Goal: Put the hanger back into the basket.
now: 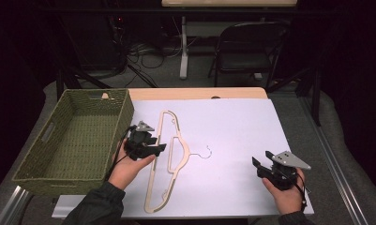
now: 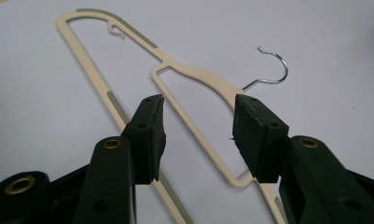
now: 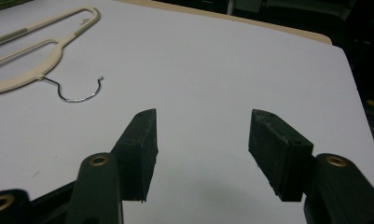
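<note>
A cream hanger (image 1: 186, 151) with a thin wire hook (image 1: 206, 152) lies flat on the white table top (image 1: 232, 131), left of the middle. My left gripper (image 1: 158, 143) is over its middle, open. In the left gripper view the gripper (image 2: 198, 116) has its jaws on either side of the hanger's inner bar (image 2: 194, 71), the pads not pressing on it, with the hook (image 2: 278, 65) just beyond. My right gripper (image 1: 261, 158) rests near the front right, open on bare table. In the right gripper view that gripper (image 3: 203, 135) sees the hanger (image 3: 54, 51) far to its left.
A green woven basket (image 1: 59, 180) stands along the table's left edge, close beside my left hand. A wooden strip runs along the table's far edge, and a folding chair (image 1: 246, 47) stands on the floor behind.
</note>
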